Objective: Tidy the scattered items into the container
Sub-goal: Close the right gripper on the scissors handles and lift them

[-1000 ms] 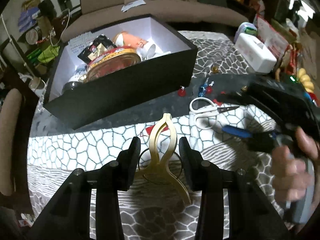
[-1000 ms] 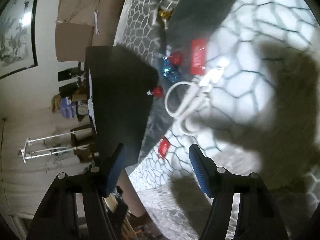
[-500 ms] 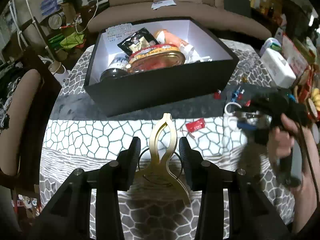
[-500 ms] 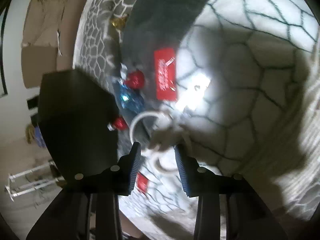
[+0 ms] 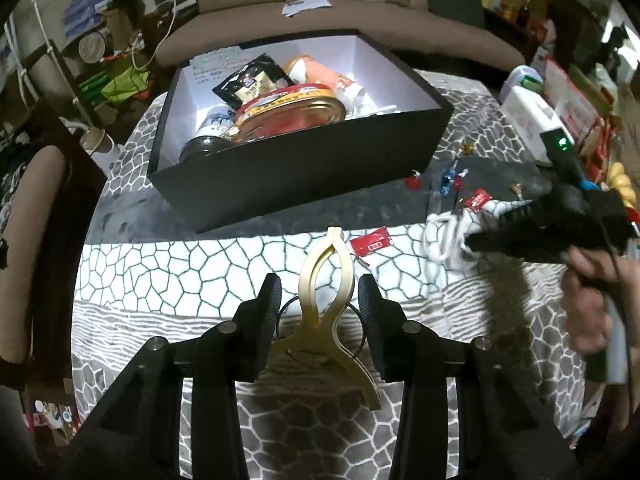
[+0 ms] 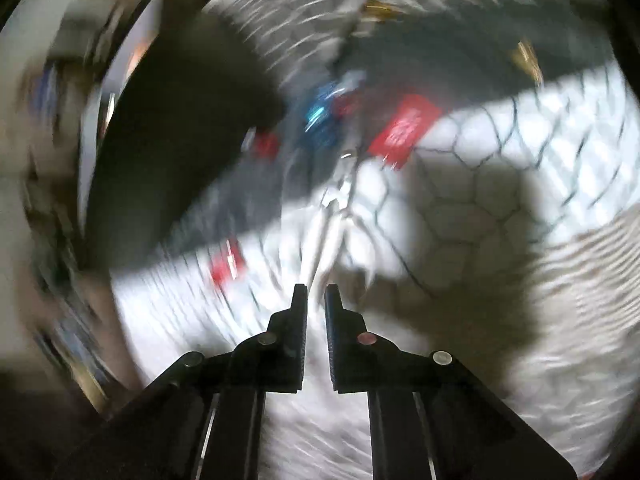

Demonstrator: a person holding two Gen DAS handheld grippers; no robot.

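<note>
My left gripper (image 5: 318, 296) is shut on a gold clip (image 5: 320, 340), held above the patterned tablecloth in front of the black box (image 5: 300, 184). The box holds a tin, snack packets and a jar. At the right, a hand (image 5: 588, 312) carries my right gripper (image 5: 470, 242), which is shut on the white scissors (image 5: 440, 236). In the blurred right wrist view the right gripper (image 6: 316, 294) has its jaws almost together, with the scissors (image 6: 328, 236) running forward from between them. Red packets (image 5: 370, 242) (image 5: 478, 200) and wrapped candies (image 5: 448, 182) lie loose on the cloth.
A white device (image 5: 528, 116) and cluttered goods stand at the table's right edge. A sofa (image 5: 360, 20) lies behind the box and a chair back (image 5: 28, 240) stands at the left. A red candy (image 5: 413, 182) sits by the box corner, and gold candies (image 5: 516, 188) lie further right.
The right gripper came down over the scissors, closed from wide open onto them, then rolled. The left gripper drew back a little with the gold clip still in it.
</note>
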